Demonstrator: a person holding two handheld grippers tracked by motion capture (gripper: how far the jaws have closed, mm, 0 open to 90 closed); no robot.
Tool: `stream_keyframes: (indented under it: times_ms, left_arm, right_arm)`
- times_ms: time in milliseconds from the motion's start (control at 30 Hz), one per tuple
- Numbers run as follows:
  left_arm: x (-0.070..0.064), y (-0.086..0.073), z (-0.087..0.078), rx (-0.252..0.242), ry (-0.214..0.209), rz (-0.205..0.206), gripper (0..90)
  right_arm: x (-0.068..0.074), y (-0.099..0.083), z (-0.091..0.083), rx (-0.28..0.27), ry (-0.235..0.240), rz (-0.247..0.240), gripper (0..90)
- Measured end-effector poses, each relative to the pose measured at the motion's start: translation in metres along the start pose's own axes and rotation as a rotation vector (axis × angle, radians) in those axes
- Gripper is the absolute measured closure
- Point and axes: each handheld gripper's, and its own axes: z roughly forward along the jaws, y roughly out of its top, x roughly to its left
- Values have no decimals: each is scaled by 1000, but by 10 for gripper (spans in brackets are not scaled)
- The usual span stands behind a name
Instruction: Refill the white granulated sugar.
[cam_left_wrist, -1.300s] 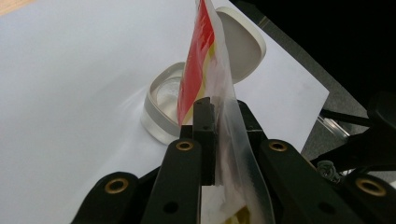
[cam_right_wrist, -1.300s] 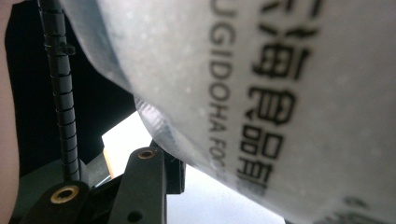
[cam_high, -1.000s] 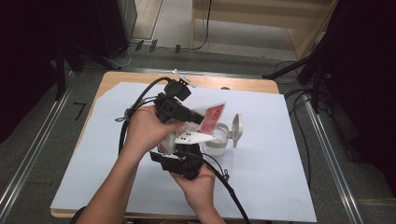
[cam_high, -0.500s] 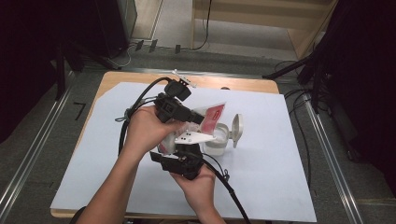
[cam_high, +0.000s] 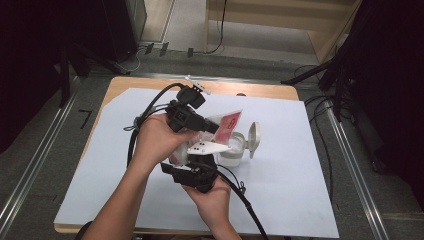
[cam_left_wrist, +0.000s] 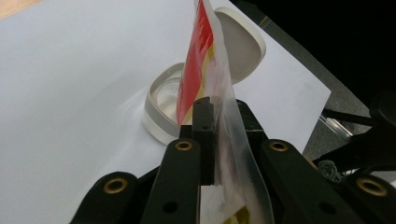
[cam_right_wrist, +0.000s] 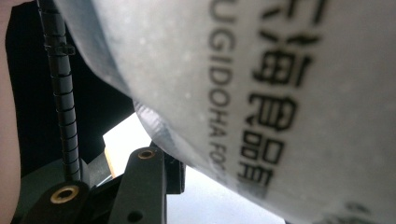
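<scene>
Packet (cam_high: 227, 126) above white paper sheet (cam_high: 300, 165) — wooden table (cam_high: 250, 91), grey floor (cam_high: 385, 165).

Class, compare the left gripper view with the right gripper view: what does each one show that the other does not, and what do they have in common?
The left gripper view alone shows the packet's red printed end, the round white container beneath it with its hinged lid open, and the white sheet on the table. The right gripper view alone shows dark lettering printed on the packet's pale side, very close up, and a ribbed black cable. Both show the same plastic packet and black jaws rising from the bottom; the left gripper is pinching it.
</scene>
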Motion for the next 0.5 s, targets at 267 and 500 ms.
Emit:
stream_keyframes:
  times_ms: [267, 500]
  left_arm:
    - [0, 0, 0, 1, 2, 2, 830]
    - [-1, 0, 0, -2, 2, 3, 829]
  right_arm:
    - [1, 0, 0, -4, -1, -1, 634]
    - [1, 0, 0, -4, -1, -2, 632]
